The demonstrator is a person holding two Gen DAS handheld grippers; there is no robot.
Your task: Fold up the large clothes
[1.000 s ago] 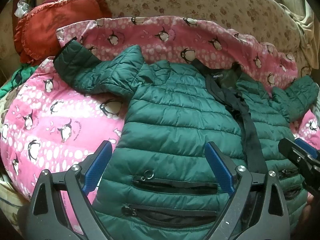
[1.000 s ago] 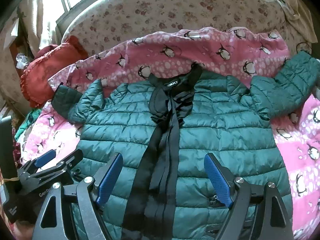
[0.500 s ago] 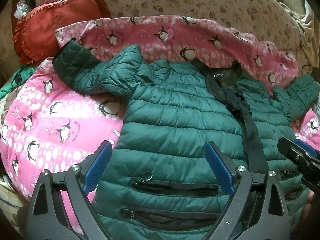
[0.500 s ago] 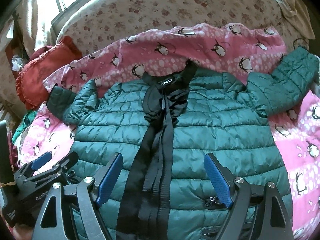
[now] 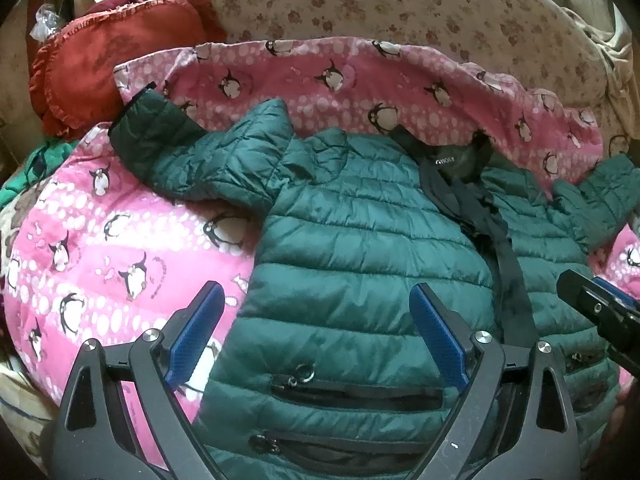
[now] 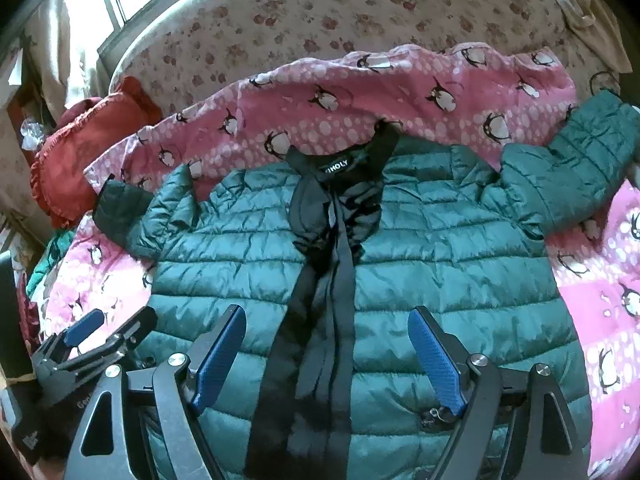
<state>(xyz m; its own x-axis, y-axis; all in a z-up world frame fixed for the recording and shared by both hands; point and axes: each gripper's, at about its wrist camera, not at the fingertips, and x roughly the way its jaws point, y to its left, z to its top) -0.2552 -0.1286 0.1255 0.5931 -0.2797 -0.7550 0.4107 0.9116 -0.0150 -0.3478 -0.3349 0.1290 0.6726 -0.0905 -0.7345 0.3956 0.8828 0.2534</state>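
A dark green quilted puffer jacket [image 5: 360, 248] lies front up and spread out on a pink penguin-print blanket [image 5: 100, 248]. It also shows in the right wrist view [image 6: 440, 264]. A black placket and ties [image 6: 328, 280] run down its middle. Both sleeves reach outward, the left sleeve [image 5: 192, 160] and the right sleeve [image 6: 568, 176]. My left gripper [image 5: 316, 332] is open and empty, above the jacket's lower left panel with its zip pockets [image 5: 356, 392]. My right gripper [image 6: 326, 354] is open and empty, above the lower middle of the jacket.
A red ruffled cushion [image 5: 104, 52] lies at the back left. A beige flowered bedcover [image 6: 320, 20] rises behind the blanket. Green cloth [image 5: 24, 176] lies at the left edge. The right gripper shows at the right edge of the left wrist view [image 5: 600, 312].
Both grippers have drifted slightly; the jacket sits a little lower and more to the left in the right wrist view. Both stay open and the jacket has not moved.
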